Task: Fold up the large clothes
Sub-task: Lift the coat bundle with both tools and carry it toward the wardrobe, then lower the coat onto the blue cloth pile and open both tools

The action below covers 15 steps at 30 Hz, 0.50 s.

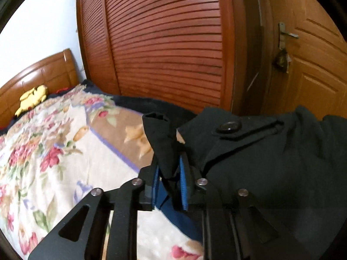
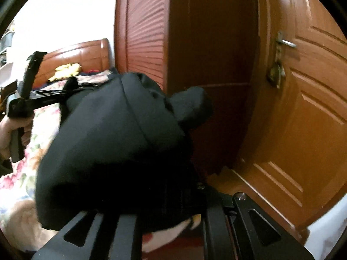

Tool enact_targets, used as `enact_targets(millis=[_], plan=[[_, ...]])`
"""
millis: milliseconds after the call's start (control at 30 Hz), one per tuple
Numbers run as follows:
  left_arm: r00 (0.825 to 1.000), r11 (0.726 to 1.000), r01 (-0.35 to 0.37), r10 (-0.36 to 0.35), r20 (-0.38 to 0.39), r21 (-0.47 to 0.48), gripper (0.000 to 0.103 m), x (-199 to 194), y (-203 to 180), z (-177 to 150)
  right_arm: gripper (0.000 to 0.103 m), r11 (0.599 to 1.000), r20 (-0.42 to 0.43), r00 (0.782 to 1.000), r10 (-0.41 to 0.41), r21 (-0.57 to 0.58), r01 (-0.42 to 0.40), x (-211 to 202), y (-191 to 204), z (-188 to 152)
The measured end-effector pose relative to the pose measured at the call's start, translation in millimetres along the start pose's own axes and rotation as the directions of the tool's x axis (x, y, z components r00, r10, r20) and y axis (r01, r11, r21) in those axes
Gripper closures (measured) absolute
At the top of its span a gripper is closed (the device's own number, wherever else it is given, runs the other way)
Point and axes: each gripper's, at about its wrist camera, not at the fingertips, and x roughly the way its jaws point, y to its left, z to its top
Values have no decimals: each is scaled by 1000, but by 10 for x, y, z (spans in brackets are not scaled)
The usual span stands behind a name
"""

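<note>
So the left gripper [image 1: 170,173] has its blue pads [image 1: 184,186] set a little apart, with a bunched fold of the black coat [image 1: 271,162] standing up between them. The cloth fills the gap and looks pinched, though loosely. The rest of the coat lies to the right of that gripper, on the bed, with a big black button [image 1: 229,126] on a tab facing up. Under it is the floral blanket [image 1: 65,147], and a yellow plush [image 1: 32,99] sits up by the headboard.

Right gripper [image 2: 173,212]: honestly can't tell. Coat fabric [image 2: 112,151] is draped right over the front of it and hides the fingers completely, so whether it's clamped on the cloth or slack isn't visible. From that side you can see a hand [image 2: 8,134] holding the left tool's handle, off to the left over the blanket.
</note>
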Motion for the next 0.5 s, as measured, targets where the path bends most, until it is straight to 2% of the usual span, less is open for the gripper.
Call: enact_targets(millis=[67,100,133,167,200,267,333,400,467,500], plan=[[1000,1000,15,-15,5,-7,68,-102,91,-97,79,1000,9,1000,-23,6,23,-109,69,51],[1000,1000,18,-18,6,-4,59,-152,124,-147,73,999,18,999,-32,0,32,-152,59,54],[1000,1000,15,-15,6,0,55,-190,130,-191,68,999,30,999,-45,-8,45,-272,98,41],[1000,1000,14,-14,2,10,55,-227,140,-251,55,998,43,998,-54,-13,54,-272,122,48],[1000,1000,15,-14,-6,24,53,-276,169,-324,49,998,64,996,-62,-17,63,-377,93,32],[1000,999,7,-7,-10,39,47,-394,241,-484,48,997,102,992,-77,-21,80,-601,173,24],[1000,999,10,-10,-6,43,26,-464,308,-616,48,997,154,985,-72,-26,77,-844,261,33],[1000,999,25,-25,-1,39,20,-578,371,-760,48,997,199,979,-49,-42,59,-1027,397,60],[999,998,48,-47,-15,27,17,-683,438,-897,48,998,220,975,3,-66,12,-1124,575,122],[998,998,59,-59,-20,17,12,-730,477,-958,48,997,223,974,34,-81,-16,-1136,676,149]])
